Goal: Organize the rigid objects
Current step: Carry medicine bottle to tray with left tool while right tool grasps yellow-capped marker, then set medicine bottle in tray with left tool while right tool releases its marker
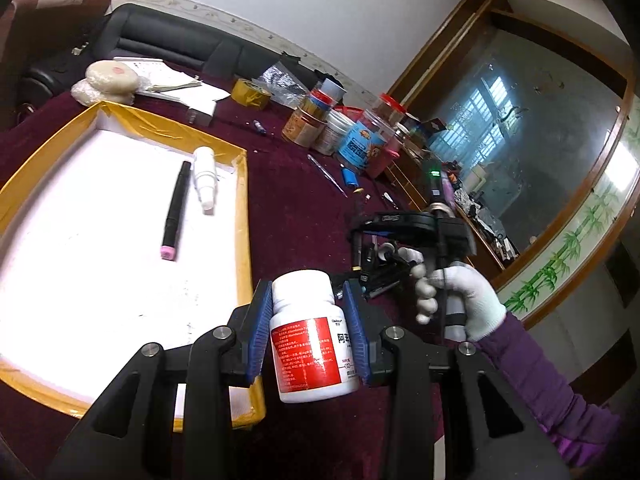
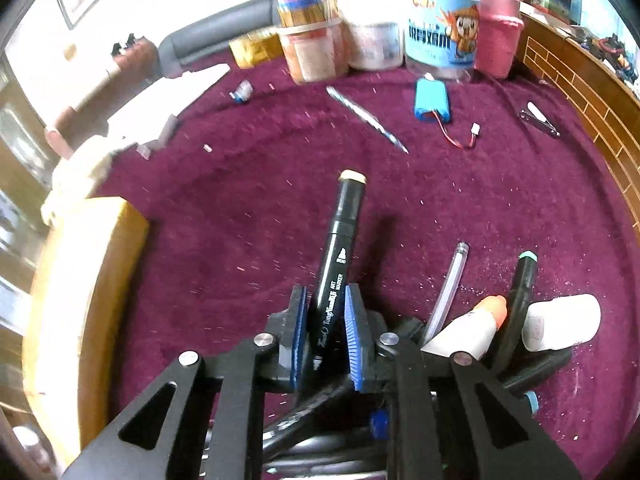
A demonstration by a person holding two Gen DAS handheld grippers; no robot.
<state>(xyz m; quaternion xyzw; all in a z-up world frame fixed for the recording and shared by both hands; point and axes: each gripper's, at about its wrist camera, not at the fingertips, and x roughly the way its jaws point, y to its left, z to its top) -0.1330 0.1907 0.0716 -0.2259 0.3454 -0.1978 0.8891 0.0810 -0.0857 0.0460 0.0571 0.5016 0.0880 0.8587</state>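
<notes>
The left claw (image 1: 308, 336) is closed partway around a white pill bottle (image 1: 310, 336) with a red label. Its two blue pads press on the bottle's sides, and the bottle sits a bit tilted between them. The bottle hangs in the air just beside the edge of a white tray (image 1: 244, 240) with a yellow rim. A black marker with a pink end (image 1: 174, 210) and a small white bottle (image 1: 204, 178) already lie in the tray.

The right claw (image 2: 326, 332) is squeezed almost shut on a black art marker (image 2: 338, 264) with a tan cap. The marker sticks out forward, past the pads. More pens and a small tube with an orange cap (image 2: 468, 328) lie in a heap close by on the purple worktop (image 2: 240, 200).

What could go wrong? The pill bottle is smooth and tilted, so it may slip or twist out if the claw shakes. It could also bump the tray's rim. The marker is held near one end, so its long free end may swing or knock the pens in the heap.

The left claw points gently down toward the tray. The right claw points steeply down at the worktop. A gloved hand (image 1: 456, 296) in a purple sleeve grips its handle.
</notes>
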